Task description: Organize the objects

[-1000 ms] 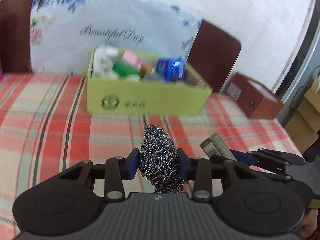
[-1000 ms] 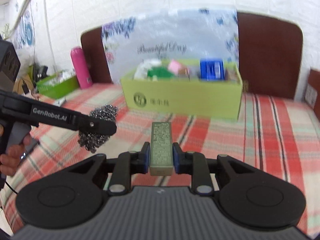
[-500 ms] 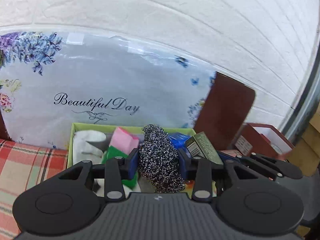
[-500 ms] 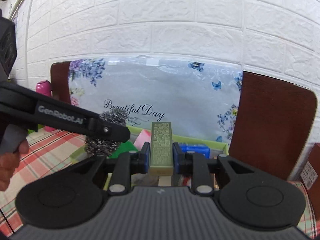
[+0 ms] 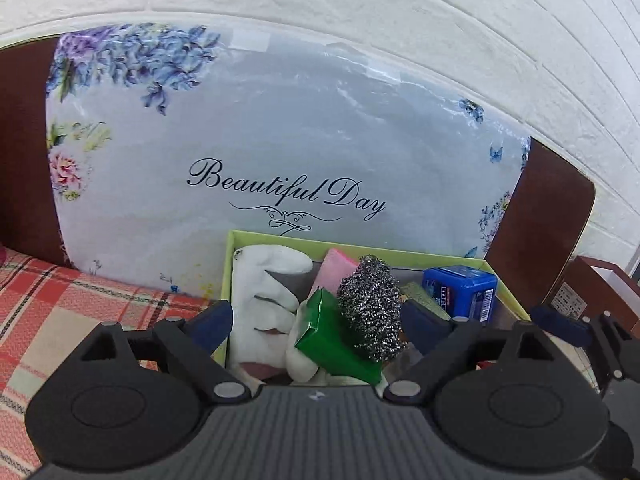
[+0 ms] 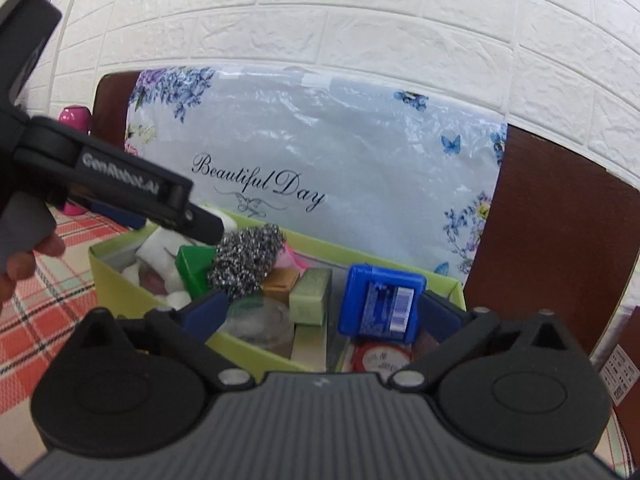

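Both grippers are held over the open lime-green cardboard box (image 5: 416, 258), which stands on the red plaid cloth (image 5: 52, 312) against the plastic-wrapped floral cushion (image 5: 256, 136).

The left gripper (image 5: 318, 322) is seen with its jaws opening wide. The grey steel-wool scouring ball (image 5: 370, 314) lies between them, and the left pad stands clear of it. Whether the right pad still touches it cannot be told. The ball is seen above the green carton (image 5: 332, 340) and the white cloth glove (image 5: 264, 300), apparently dropping or just settling.

The right gripper (image 6: 320, 310) is likewise opening to its widest. Nothing is pressed by its pads. The pale olive rectangular bar (image 6: 310, 298) lies in the box below, beside the blue plastic case (image 6: 380, 304) and the tan block (image 6: 280, 280).

For a clean release, both grippers are best kept steady over the box until each item is seen to rest. The jaws should be left spread, and then drawn up and back without the box wall being caught. Steel wool snags easily on a pad, so a slow withdrawal is advised.
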A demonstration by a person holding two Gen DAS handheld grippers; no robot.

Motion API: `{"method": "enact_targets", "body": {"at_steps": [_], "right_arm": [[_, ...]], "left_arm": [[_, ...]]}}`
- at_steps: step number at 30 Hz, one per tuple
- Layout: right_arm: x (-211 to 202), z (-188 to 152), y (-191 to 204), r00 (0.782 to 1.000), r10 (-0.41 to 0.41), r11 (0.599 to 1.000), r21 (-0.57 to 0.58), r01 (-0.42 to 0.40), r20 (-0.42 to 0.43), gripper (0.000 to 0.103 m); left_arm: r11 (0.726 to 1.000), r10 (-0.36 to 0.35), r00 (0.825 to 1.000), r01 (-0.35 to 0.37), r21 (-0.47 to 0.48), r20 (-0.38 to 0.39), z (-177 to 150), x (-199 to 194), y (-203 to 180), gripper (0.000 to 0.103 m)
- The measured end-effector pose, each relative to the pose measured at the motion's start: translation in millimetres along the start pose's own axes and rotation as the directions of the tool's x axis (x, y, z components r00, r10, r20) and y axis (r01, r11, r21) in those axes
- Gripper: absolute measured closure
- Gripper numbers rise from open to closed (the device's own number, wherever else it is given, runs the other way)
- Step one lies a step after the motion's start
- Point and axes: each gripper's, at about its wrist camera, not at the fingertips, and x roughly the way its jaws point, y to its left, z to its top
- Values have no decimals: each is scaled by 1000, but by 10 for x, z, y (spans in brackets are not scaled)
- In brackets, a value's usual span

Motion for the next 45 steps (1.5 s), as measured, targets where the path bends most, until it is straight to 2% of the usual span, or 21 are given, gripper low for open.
{"method": "enact_targets", "body": {"at_steps": [6,9,10,15,18,26,32,45], "right_arm": [[-371,106,-78,1000,-27,998,59,27,-6,0],[-707,180,-114,999,-44,995,88,44,-7,0],[-820,195,-115,998,-54,994,95,55,-13,0],[-1336,127,-78,996,-60,988,140,70,-72,0],[-1550,-14,-44,993,-54,981,181,72,-105,0],[-1876,-424,60,979,-37,961,262,89,-198,0],[-2004,-518,114,976,-37,957,274,97,-216,0],[-2040,-495,183,977,-25,951,295,89,-213,0]], "left_arm": [[1000,26,994,-25,-6,104,24,-505,-119,9],[999,42,985,-44,11,168,8,-892,-238,3],[999,45,983,-50,21,178,-11,-1019,-291,0],[998,59,983,-64,24,175,-246,-1475,-460,0],[991,116,975,-127,49,187,-465,-1641,-572,0],[978,182,982,-186,94,54,-855,-1768,-722,0],[976,199,980,-197,98,-9,-1009,-1794,-728,0],[970,218,975,-213,114,-32,-1086,-1859,-722,0]]}}
